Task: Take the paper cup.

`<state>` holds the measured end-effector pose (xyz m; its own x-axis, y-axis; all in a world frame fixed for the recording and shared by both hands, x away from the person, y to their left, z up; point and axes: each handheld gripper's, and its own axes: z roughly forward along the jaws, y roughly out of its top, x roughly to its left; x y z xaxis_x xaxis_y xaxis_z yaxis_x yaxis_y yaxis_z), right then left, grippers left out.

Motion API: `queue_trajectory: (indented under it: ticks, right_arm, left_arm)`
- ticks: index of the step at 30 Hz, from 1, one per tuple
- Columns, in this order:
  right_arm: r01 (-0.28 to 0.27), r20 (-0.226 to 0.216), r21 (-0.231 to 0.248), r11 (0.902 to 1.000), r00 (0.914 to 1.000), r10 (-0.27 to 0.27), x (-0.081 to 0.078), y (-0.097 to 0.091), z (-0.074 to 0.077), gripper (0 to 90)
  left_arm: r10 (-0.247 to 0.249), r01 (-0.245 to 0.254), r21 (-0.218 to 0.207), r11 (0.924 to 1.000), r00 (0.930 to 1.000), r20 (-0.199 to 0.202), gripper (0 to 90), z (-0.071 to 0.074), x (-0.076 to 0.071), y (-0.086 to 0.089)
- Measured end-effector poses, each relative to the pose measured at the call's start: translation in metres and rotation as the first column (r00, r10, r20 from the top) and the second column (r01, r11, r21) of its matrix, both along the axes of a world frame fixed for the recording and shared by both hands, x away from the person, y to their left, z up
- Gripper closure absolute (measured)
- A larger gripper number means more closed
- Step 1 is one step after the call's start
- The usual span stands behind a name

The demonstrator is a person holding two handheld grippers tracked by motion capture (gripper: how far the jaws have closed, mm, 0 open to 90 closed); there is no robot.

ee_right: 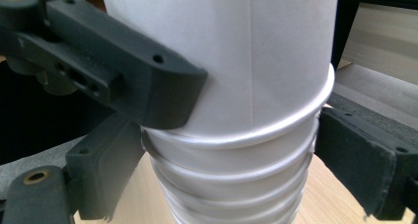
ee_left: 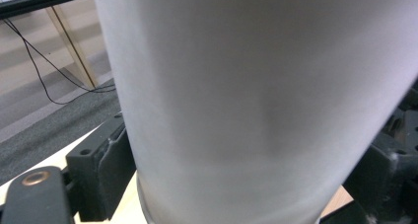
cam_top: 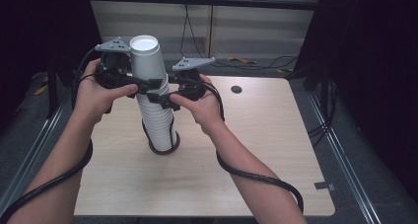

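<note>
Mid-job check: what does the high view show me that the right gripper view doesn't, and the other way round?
High view: left hand, right hand, the table, and the stack with a dark ring at its base. Right gripper view: rolled rims nested under the top cup, and its vertical seam. Shared: the white stack, the left claw at the top cup, the right claw just below.

No readable text or labels
</note>
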<state>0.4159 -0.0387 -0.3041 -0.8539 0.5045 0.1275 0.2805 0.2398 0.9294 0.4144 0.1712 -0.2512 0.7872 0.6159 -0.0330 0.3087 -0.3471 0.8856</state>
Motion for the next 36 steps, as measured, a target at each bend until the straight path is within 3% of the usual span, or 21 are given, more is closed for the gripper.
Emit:
queue_trajectory:
  ticks: [9, 17, 25, 33, 36]
  right_arm:
    - [-0.002, 0.004, -0.001, 1.0, 1.0, 0.002, 0.0, 0.0, 0.0, 10.9]
    - [0.001, 0.003, 0.006, 1.0, 1.0, -0.001, 0.0, 0.0, -0.002, 11.4]
    - [0.003, 0.003, 0.018, 0.9998, 1.0, -0.003, 0.0, -0.001, -0.004, 11.4]
    - [-0.002, -0.014, -0.005, 1.0, 0.9999, 0.002, 0.002, -0.002, -0.005, 11.6]
    - [-0.007, 0.009, -0.035, 0.9993, 0.9999, 0.008, 0.001, -0.001, -0.005, 12.1]
  left_arm:
    - [0.008, -0.008, -0.004, 1.0, 0.9999, -0.01, 13.3, 0.005, 0.001, -0.001]
    - [-0.004, 0.003, -0.065, 0.9979, 0.9999, -0.012, 10.6, -0.003, 0.004, 0.002]
    - [-0.001, 0.003, -0.108, 0.9942, 0.9999, 0.017, 9.1, -0.015, 0.008, -0.002]
    - [0.025, -0.022, -0.103, 0.9944, 0.9994, 0.023, 13.2, -0.013, 0.006, -0.003]
    - [0.025, -0.024, -0.093, 0.9954, 0.9996, 0.015, 13.2, -0.011, 0.007, -0.003]
